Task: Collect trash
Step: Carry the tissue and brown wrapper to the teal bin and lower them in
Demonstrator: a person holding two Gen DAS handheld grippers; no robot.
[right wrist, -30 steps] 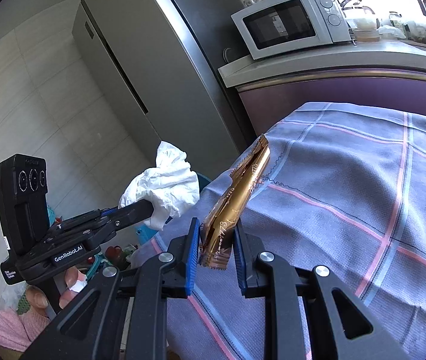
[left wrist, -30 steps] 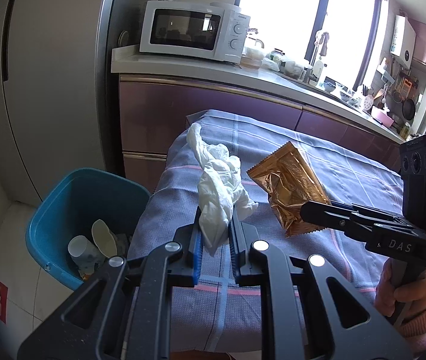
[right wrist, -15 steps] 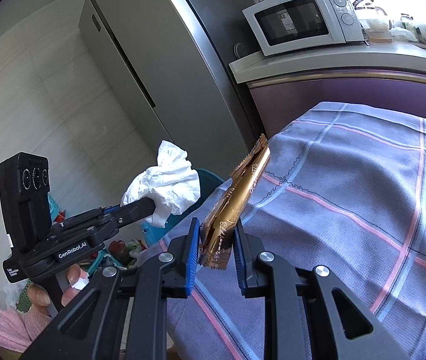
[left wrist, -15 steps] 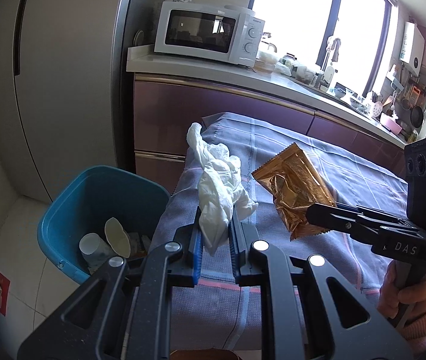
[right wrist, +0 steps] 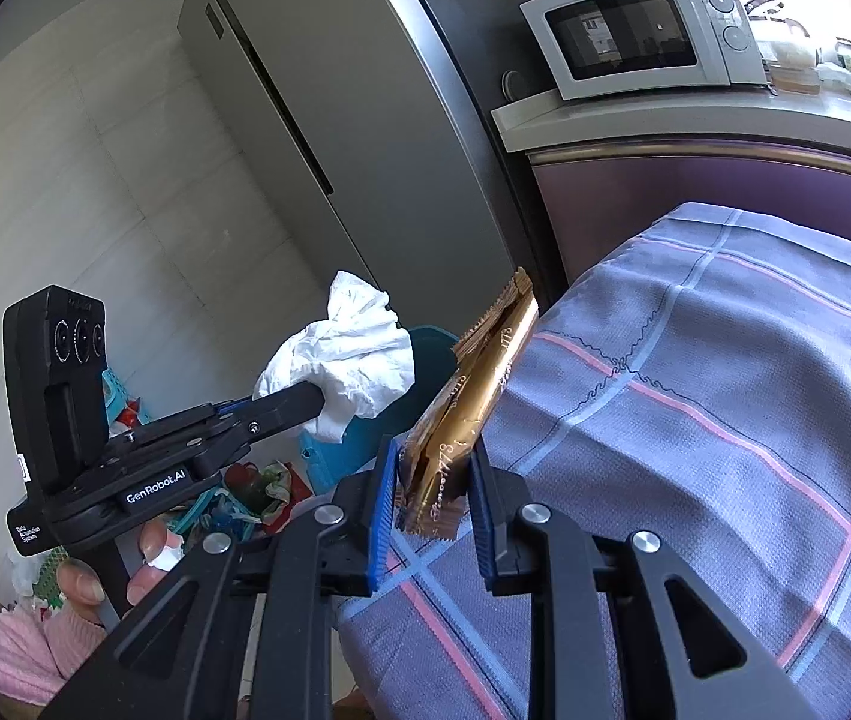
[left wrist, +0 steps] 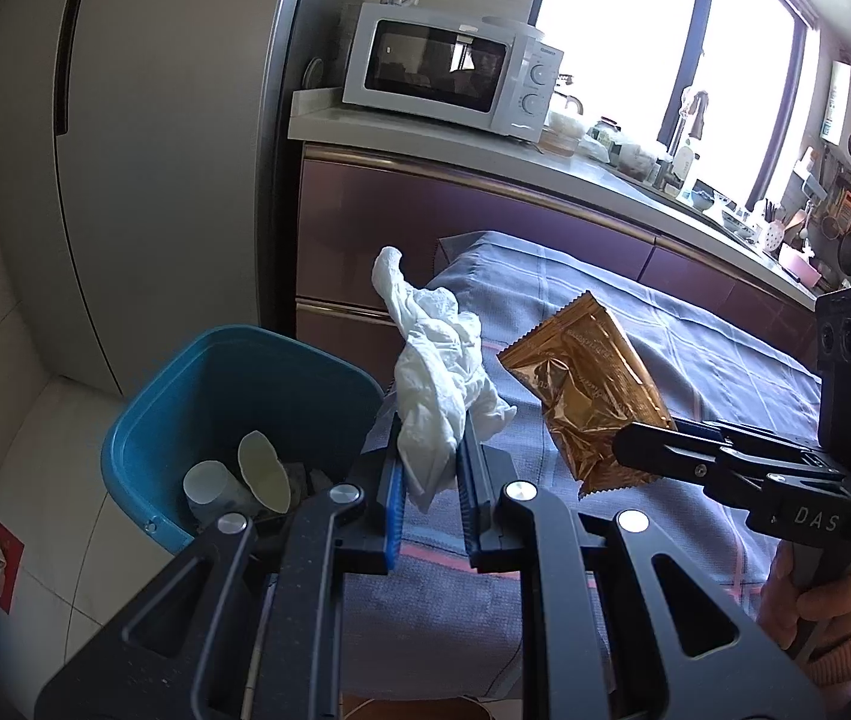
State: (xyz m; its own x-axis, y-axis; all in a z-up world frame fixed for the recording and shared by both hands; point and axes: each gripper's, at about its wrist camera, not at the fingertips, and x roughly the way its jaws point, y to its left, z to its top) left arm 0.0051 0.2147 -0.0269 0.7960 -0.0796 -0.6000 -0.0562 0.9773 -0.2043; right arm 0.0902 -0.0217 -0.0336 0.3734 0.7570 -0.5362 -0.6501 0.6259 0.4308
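**White tissue and gold wrapper held up beside the blue bin**

White crumpled tissue (left wrist: 437, 372) pinched between the blue pads (left wrist: 394, 495) of the left gripper (left wrist: 430, 495), sticking up and forward past the fingertips, lifted clear of the cloth. Same tissue (right wrist: 347, 360) seen from the right wrist view, bunched at the tip of the left gripper (right wrist: 311, 402), with a hand (right wrist: 107, 570) in a pink sleeve on its handle.

Gold foil wrapper (right wrist: 467, 408) clamped edge-on between the 2 blue pads (right wrist: 380, 510) of the right gripper (right wrist: 430, 510), standing tilted up and away from the fingers. In the left wrist view, the wrapper (left wrist: 587, 390) shown broadside, crinkled, gripped at its lower corner by the right gripper (left wrist: 635, 450), just right of the tissue and not touching it.

Blue bin (left wrist: 185, 396) on the floor, forward and to the left of the left gripper, below the tissue's level. Inside: a white cup (left wrist: 209, 483) on its side and a pale curved scrap (left wrist: 263, 471). From the right wrist view, only a slice of the bin (right wrist: 431, 354) visible behind tissue and wrapper.

Checked purple cloth (left wrist: 695, 360) spread under and ahead of both grippers. Farther ahead, a white microwave (left wrist: 449, 69) on a counter (left wrist: 545, 159), with a tall grey fridge (left wrist: 155, 150) to its left.
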